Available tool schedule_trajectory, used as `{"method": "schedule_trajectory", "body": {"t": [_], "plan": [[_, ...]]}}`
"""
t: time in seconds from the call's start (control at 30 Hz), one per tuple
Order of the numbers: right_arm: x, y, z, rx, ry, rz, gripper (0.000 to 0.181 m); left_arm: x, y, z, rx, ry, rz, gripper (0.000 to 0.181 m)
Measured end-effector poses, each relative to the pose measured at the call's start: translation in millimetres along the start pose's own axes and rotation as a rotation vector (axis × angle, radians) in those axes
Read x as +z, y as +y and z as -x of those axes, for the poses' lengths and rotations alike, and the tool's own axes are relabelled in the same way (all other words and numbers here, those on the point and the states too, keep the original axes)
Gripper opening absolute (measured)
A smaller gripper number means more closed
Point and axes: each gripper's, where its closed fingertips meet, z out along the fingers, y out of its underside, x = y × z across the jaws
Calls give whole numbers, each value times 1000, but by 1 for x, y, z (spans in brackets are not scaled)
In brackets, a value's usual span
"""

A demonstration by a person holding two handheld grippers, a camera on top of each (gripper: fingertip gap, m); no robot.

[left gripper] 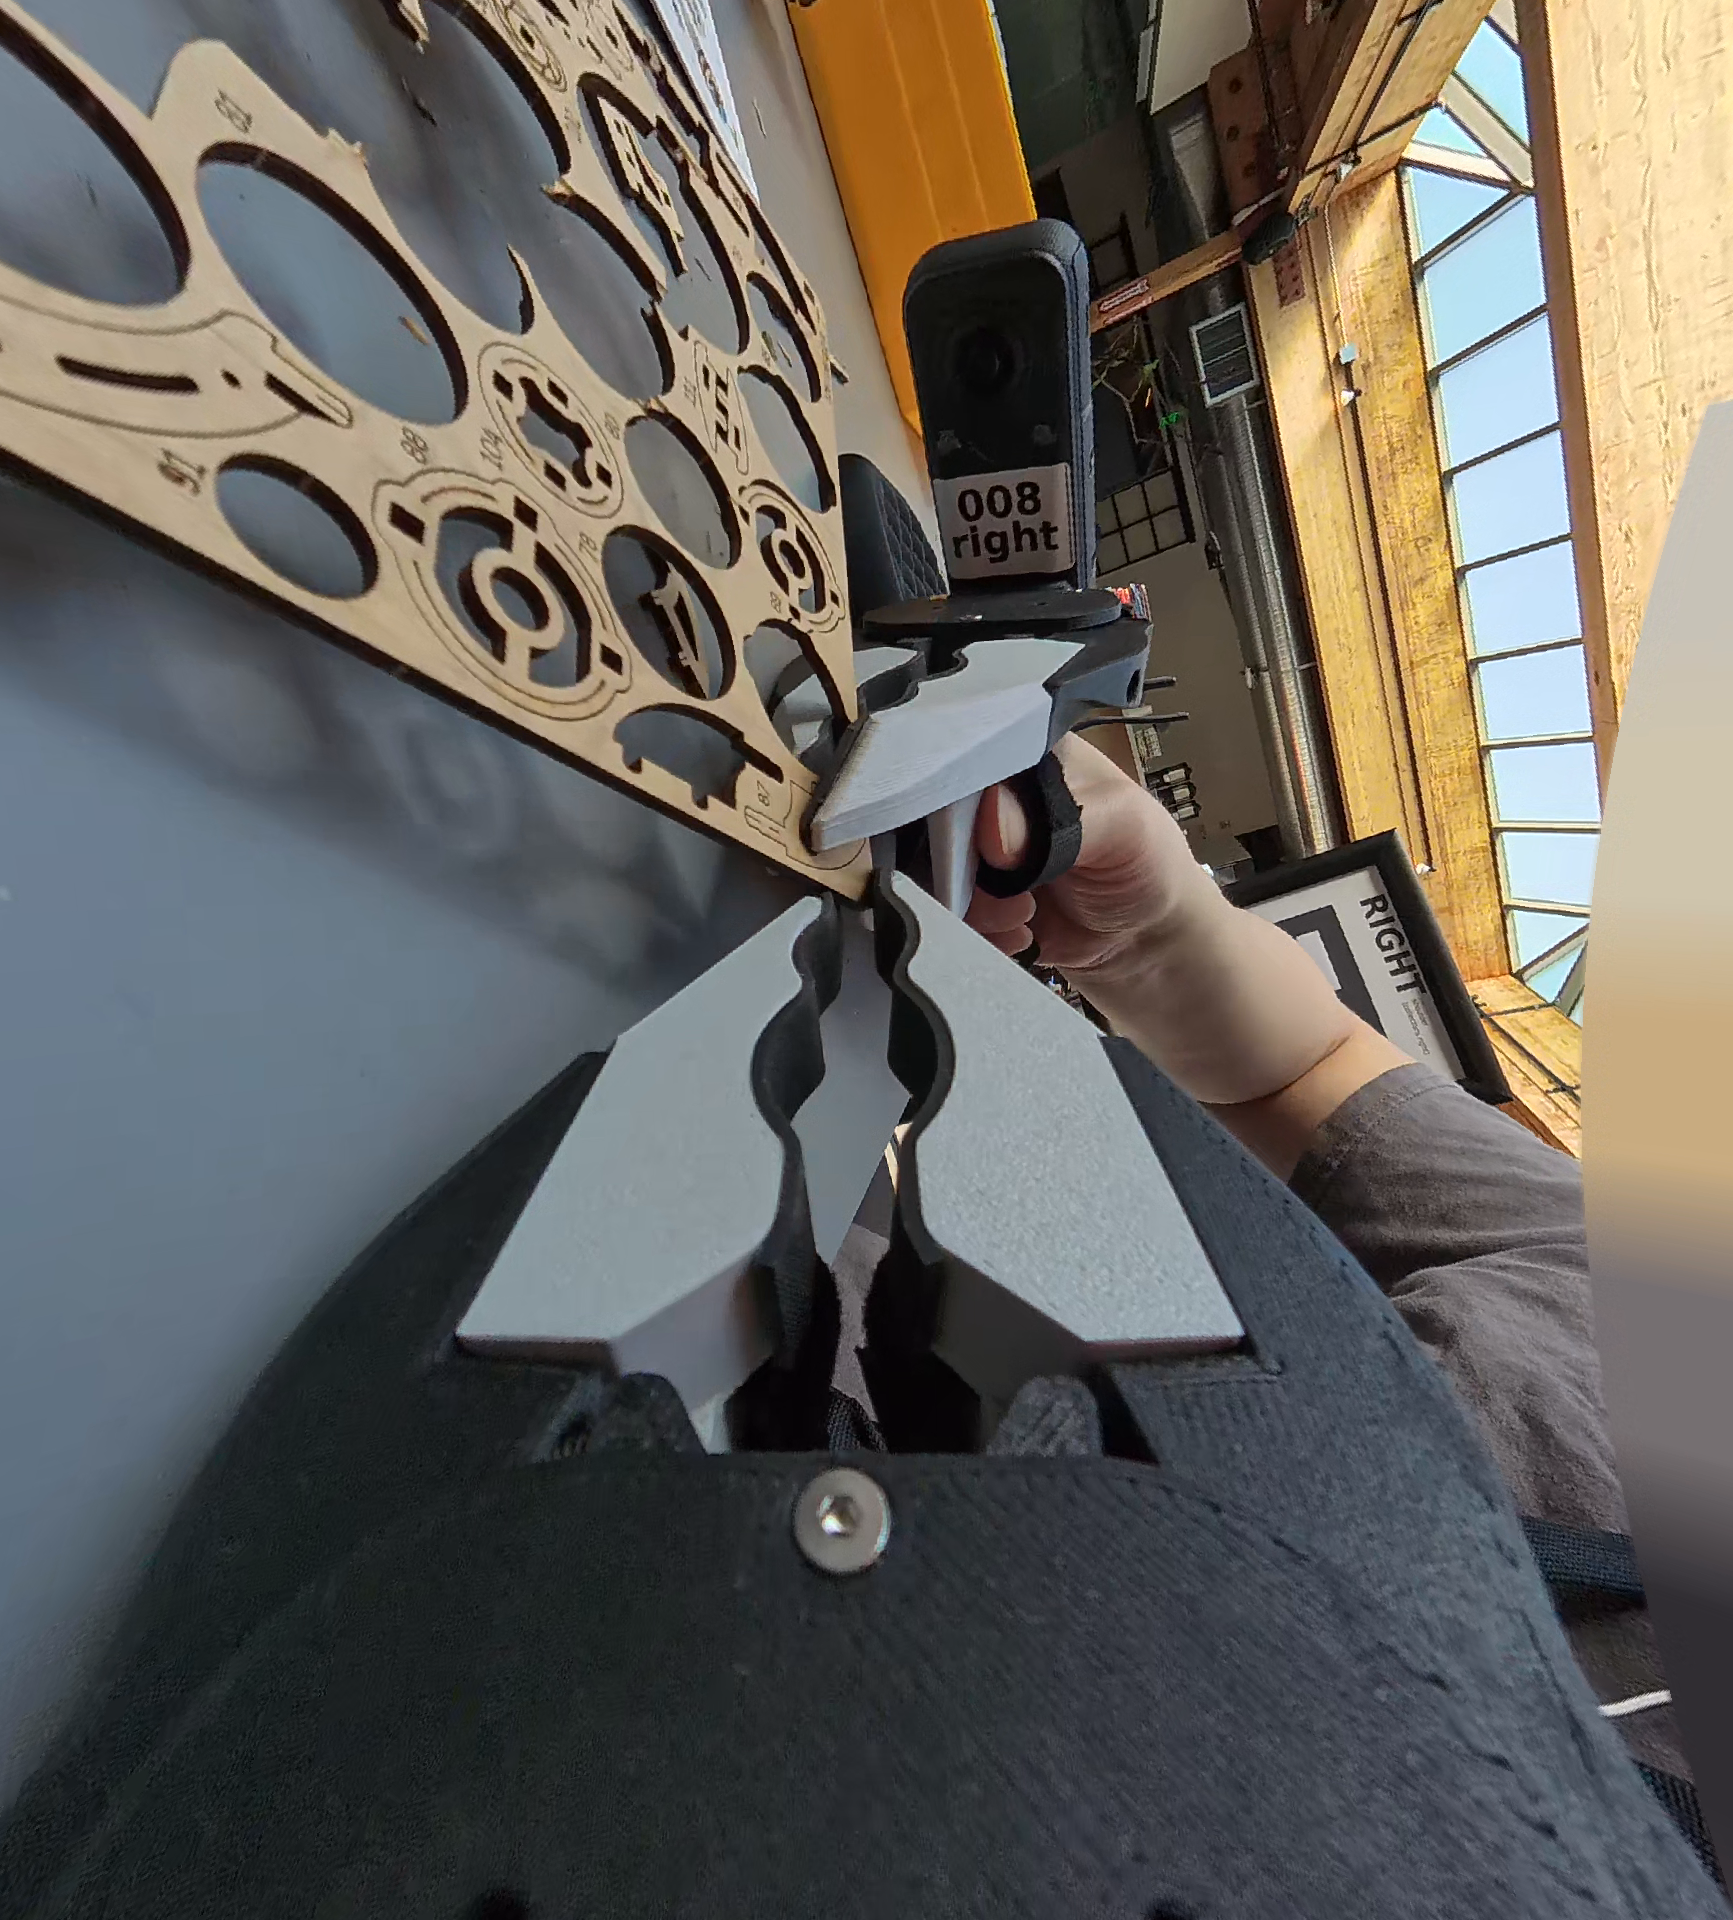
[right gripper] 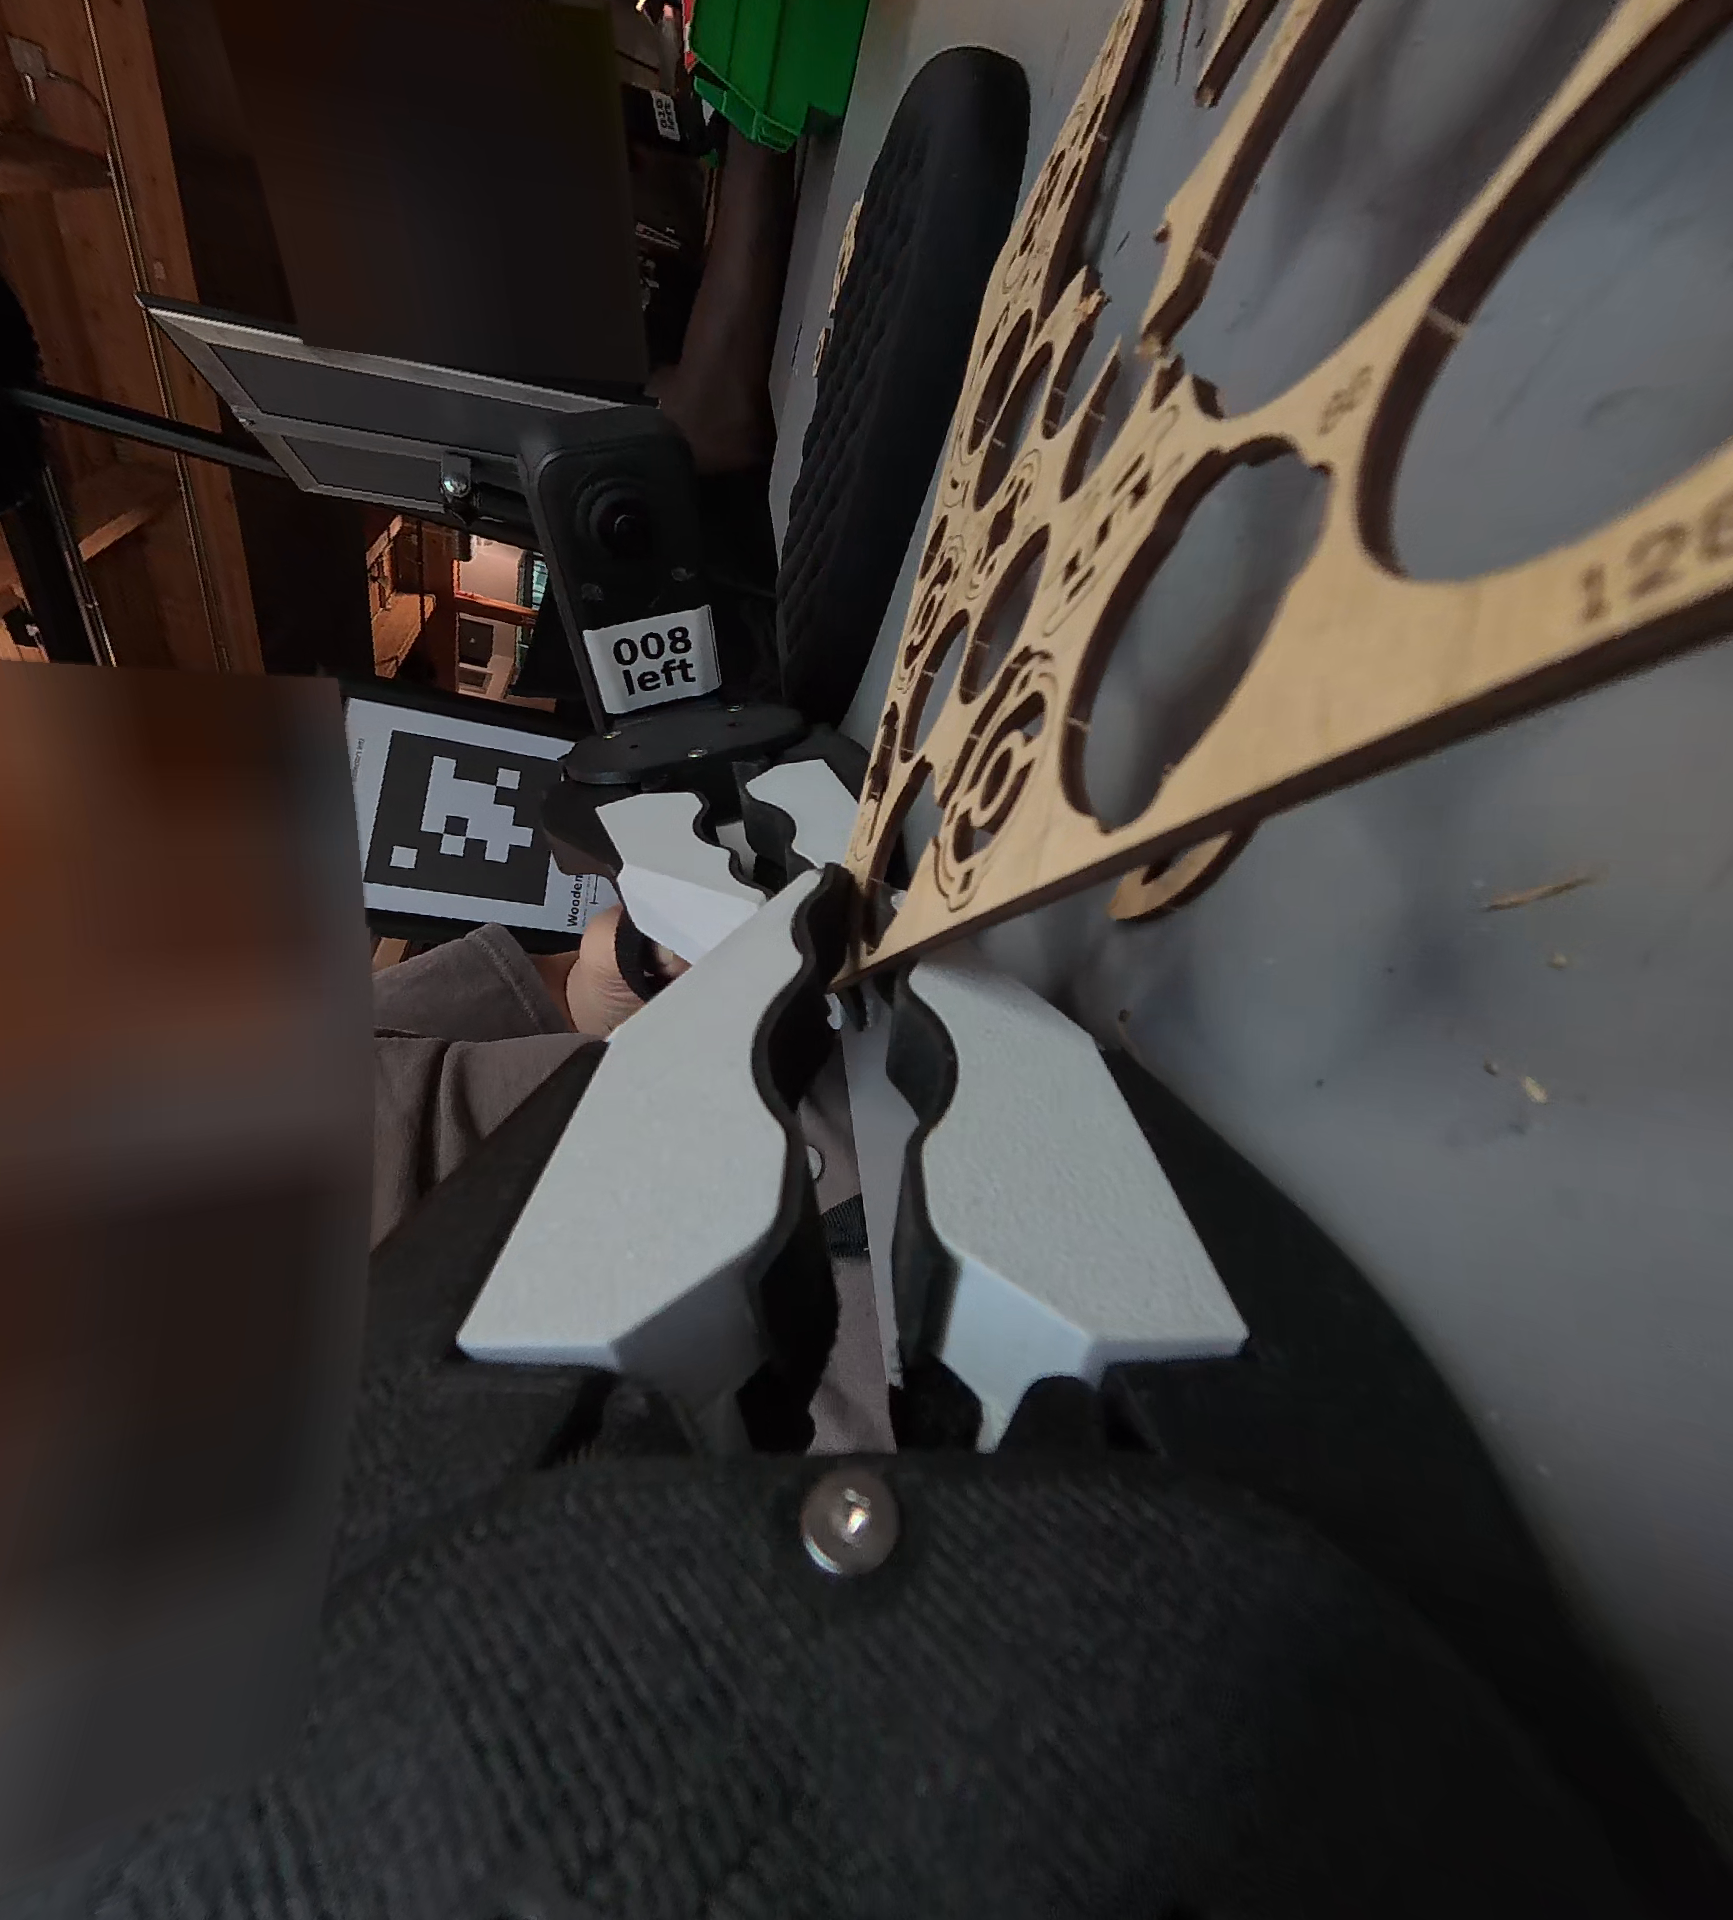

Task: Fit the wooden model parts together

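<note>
A laser-cut wooden sheet (left gripper: 207,114) with several punched-out holes and some parts still in it is held tilted over the grey table (left gripper: 166,1039). My left gripper (left gripper: 857,904) is shut on the sheet's near corner. My right gripper (left gripper: 815,790), held by a hand (left gripper: 1101,883), grips the same corner just beside it. In the right wrist view the sheet (right gripper: 1413,707) runs up to the right, my right gripper (right gripper: 862,956) is shut on its corner, and the left gripper (right gripper: 826,868) meets the edge just beyond.
A small wooden piece (right gripper: 1174,873) lies under the sheet's edge, with wood chips (right gripper: 1527,894) on the table. A black quilted pad (right gripper: 903,312) lies at the table's far side. Framed marker cards (right gripper: 457,810) (left gripper: 1381,966) stand nearby.
</note>
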Motion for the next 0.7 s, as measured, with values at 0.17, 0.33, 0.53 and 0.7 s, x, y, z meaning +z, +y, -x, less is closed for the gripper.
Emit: {"method": "schedule_trajectory", "body": {"t": [0.17,0.33,0.53,0.7], "plan": [[0,1,-1,-6,12,1,4,0,0,1,-4,-5,2,3],[-1,1,-2,-41,41,6,4,1,1,1,3,-15,8,4],[-1,3,-3,-60,55,11,5,1,2,2,10,-22,14,4],[-1,2,-3,-69,56,6,5,1,1,2,4,-16,10,4]]}}
